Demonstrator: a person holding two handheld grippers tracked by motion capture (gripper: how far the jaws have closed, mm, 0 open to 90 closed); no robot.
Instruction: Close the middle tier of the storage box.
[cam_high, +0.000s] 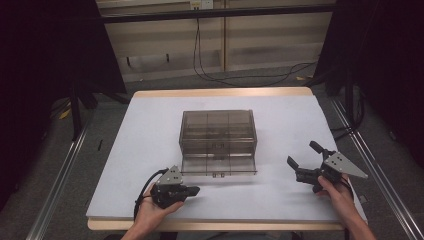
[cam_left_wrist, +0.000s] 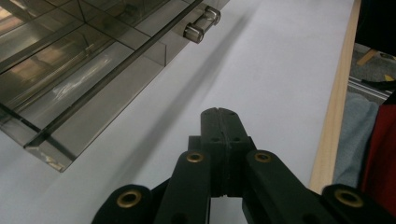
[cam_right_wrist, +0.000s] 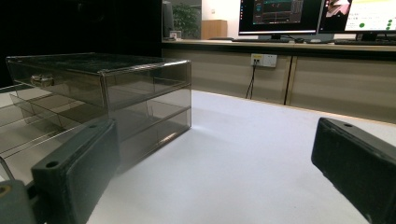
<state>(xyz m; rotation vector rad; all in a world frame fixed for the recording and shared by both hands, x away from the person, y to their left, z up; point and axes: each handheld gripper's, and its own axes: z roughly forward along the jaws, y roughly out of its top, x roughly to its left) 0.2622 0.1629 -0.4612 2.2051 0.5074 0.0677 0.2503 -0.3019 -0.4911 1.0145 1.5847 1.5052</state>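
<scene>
High view shows the smoky clear drawer box (cam_high: 218, 137) mid-table (cam_high: 150, 125) with its bottom drawer (cam_high: 218, 166) pulled out, left tongs (cam_high: 194, 190) pressed together just beside it, right tongs (cam_high: 304, 157) spread apart farther off

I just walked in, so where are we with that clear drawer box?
Done: the bottom drawer of the box stands pulled out toward the person. In hand: nothing; the left gripper is shut and empty, the right gripper open, both off the box. Left: probably pushing the drawer back or filling it.
</scene>
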